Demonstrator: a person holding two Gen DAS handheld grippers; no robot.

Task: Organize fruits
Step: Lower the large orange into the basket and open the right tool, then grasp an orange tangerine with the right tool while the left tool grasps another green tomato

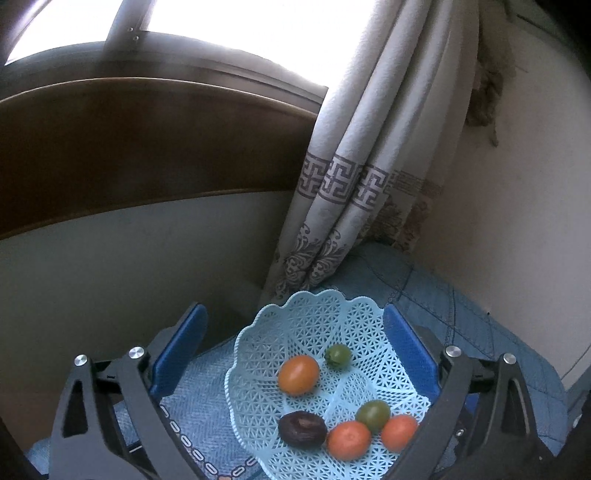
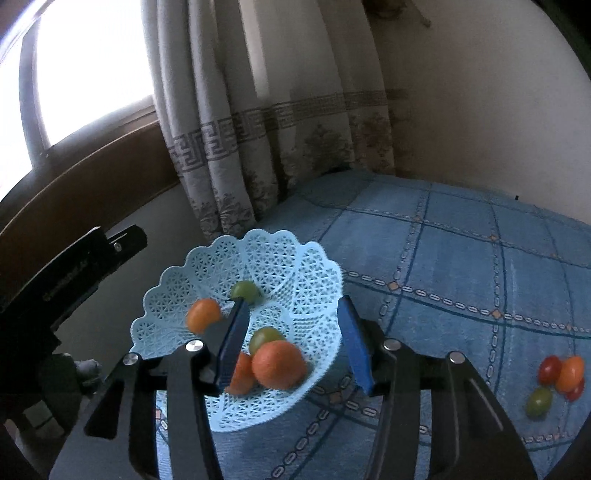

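- The blue patterned cloth [image 2: 461, 258] covers the surface under everything; whether that surface is a desk or a bed cannot be told. A curtain [image 2: 229, 122] hangs behind it, beside the window [image 1: 229, 29].
- The pale blue lattice basket [image 2: 306, 266] sits on the cloth near the curtain, at the cloth's left part in the right wrist view.
- The left claw [image 1: 291, 347] is spread wide and holds nothing — its blue pads flank the basket from above.
- The right claw [image 2: 291, 343] is also wide and empty, one pad over the basket's bowl, the other just outside its rim.
- In the basket lie two mandarins [image 1: 349, 439] touching each other, an orange tomato [image 1: 298, 374], two green tomatoes [image 1: 373, 415], and a dark purple fruit [image 1: 302, 430] beside the mandarins.
- Well apart from the basket, on the cloth at the right — a small cluster of loose tomatoes [image 2: 559, 376], red, orange and green, touching.
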